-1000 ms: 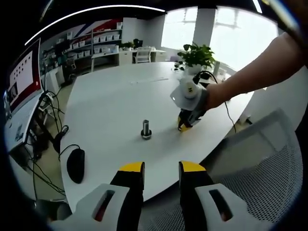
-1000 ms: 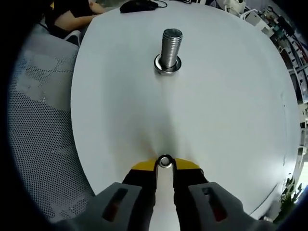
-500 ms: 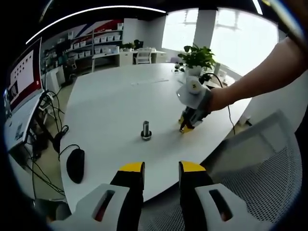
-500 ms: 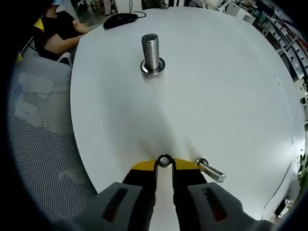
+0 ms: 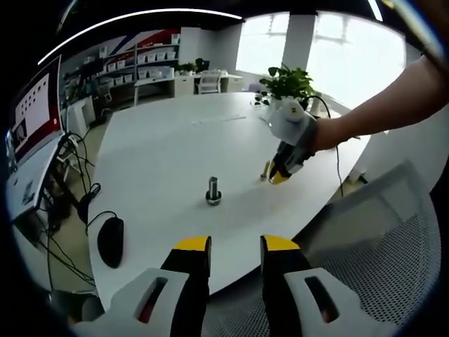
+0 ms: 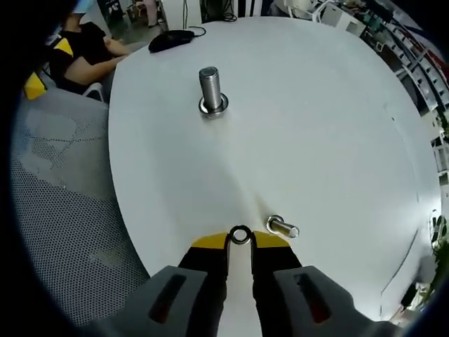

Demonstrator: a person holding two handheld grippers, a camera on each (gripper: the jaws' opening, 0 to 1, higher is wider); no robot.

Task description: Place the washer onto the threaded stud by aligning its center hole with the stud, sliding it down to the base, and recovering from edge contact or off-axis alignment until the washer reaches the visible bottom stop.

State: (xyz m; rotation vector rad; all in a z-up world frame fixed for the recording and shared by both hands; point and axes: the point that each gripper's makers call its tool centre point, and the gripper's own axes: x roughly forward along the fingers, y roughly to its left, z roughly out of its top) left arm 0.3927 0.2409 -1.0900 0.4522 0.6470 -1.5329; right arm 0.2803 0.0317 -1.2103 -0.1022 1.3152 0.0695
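Observation:
A threaded steel stud [image 6: 209, 90] stands upright on its round base on the white table [image 6: 316, 126]; from the left gripper view the stud [image 5: 213, 189] sits mid-table. My right gripper [image 6: 240, 239] is shut on a small metal washer [image 6: 240, 234], held on edge above the table, well short of the stud. The same right gripper [image 5: 279, 175] appears in the left gripper view, held by a person's hand, lifted to the right of the stud. My left gripper [image 5: 236, 246] hangs back over the table's near edge, jaws slightly apart with nothing between them.
A loose bolt [image 6: 282, 227] lies on the table just right of my right gripper's tips. A black mouse [image 5: 110, 240] with its cable rests at the table's left edge. A mesh chair [image 5: 379, 253] stands at the right, a potted plant [image 5: 286, 82] at the far side.
My right gripper has risen and drawn back from the table with the washer, so the stud looks smaller and the loose bolt has come into sight. The left gripper has stayed still.

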